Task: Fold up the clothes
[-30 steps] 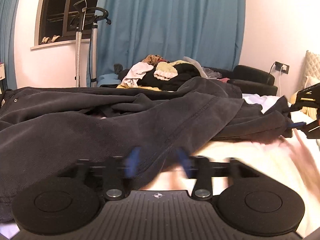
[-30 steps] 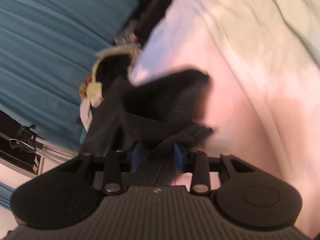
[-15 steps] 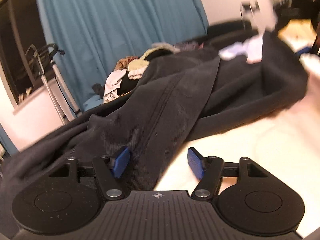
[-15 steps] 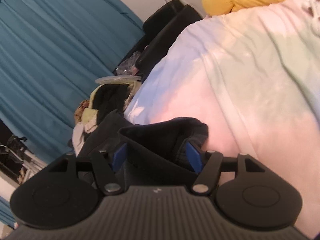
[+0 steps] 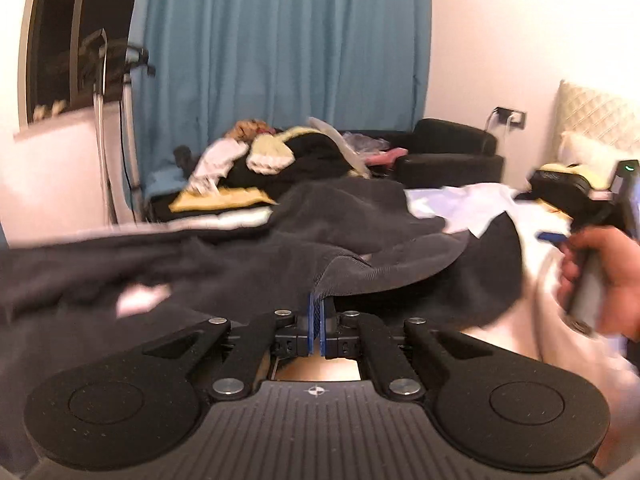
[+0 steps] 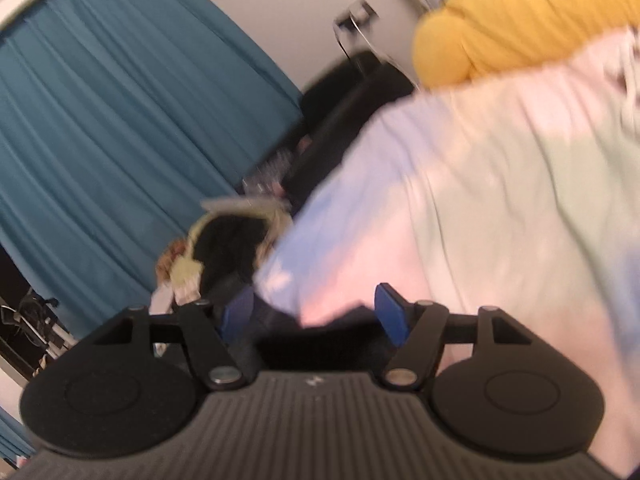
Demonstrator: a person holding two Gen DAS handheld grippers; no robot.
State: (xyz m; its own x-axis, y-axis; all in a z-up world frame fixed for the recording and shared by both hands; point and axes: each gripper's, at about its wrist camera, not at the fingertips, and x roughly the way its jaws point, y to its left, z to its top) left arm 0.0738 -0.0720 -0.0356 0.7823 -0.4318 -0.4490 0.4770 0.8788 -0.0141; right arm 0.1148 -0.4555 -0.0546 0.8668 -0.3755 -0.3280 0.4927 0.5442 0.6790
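A large dark corduroy garment (image 5: 360, 240) lies spread and rumpled across the bed. My left gripper (image 5: 319, 312) is shut on a fold of its near edge, and the cloth rises in a small peak from the blue pads. In the right wrist view my right gripper (image 6: 314, 314) stands open, its blue pads wide apart. A strip of the dark garment (image 6: 320, 340) lies low between the finger bases, and neither pad touches it. At the right edge of the left wrist view, a hand (image 5: 612, 280) holds that right gripper beside the garment's far end.
The pastel bedsheet (image 6: 480, 200) stretches ahead of the right gripper, with a yellow pillow (image 6: 520, 28) at its head. Beyond the bed are a pile of mixed clothes (image 5: 280, 160), a black armchair (image 5: 448, 152), a blue curtain (image 5: 280, 40) and a steamer stand (image 5: 128, 140).
My left gripper went from open to shut on the garment's edge and lifted it. My right gripper opened off the dark cloth that it held and tilted up toward the pillow.
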